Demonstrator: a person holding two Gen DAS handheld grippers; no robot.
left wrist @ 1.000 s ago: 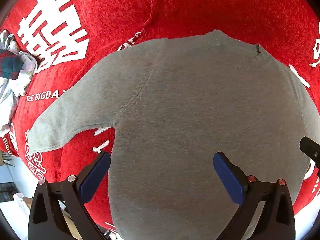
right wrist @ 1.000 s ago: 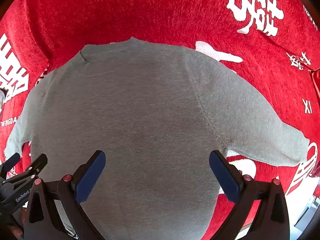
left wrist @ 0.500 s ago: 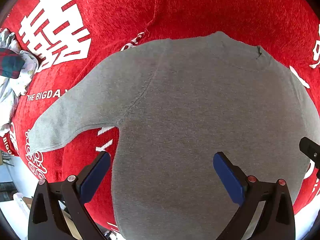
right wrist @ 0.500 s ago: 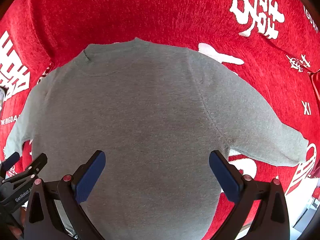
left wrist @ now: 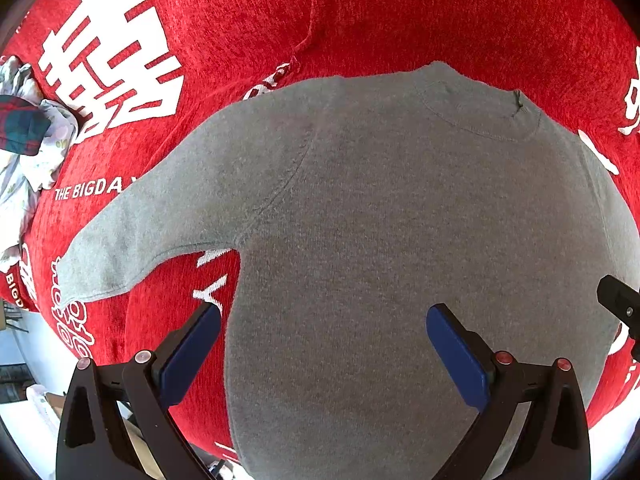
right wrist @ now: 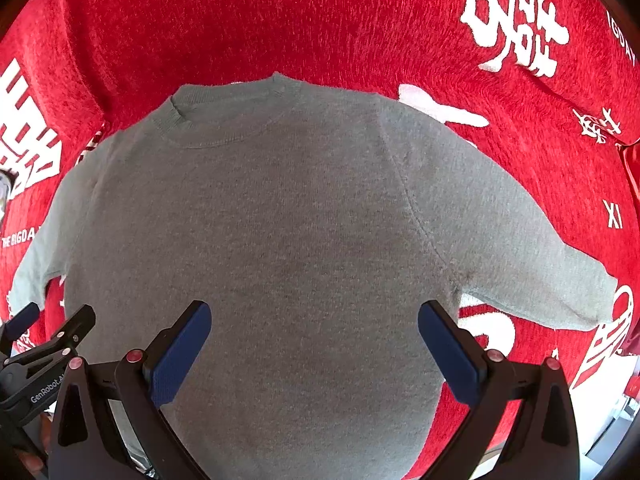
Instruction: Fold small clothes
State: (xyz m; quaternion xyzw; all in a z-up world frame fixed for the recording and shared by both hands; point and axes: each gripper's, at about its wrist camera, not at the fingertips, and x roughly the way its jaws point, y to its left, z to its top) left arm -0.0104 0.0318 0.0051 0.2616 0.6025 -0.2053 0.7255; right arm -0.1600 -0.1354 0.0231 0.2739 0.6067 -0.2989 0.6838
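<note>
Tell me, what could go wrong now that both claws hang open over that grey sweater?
The grey sweater lies flat on a fuzzy red blanket; open pads might pinch blanket along with the knit. The left gripper straddles the sweater's side edge, so it may catch only a thin strip. A pile of other clothes sits near the left sleeve, which could snag during folding.

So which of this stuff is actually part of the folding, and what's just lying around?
Part of the job:
grey sweater, spread flat
left gripper, open
right gripper, open

Just lying about:
red blanket underneath
crumpled clothes at the edge
</note>
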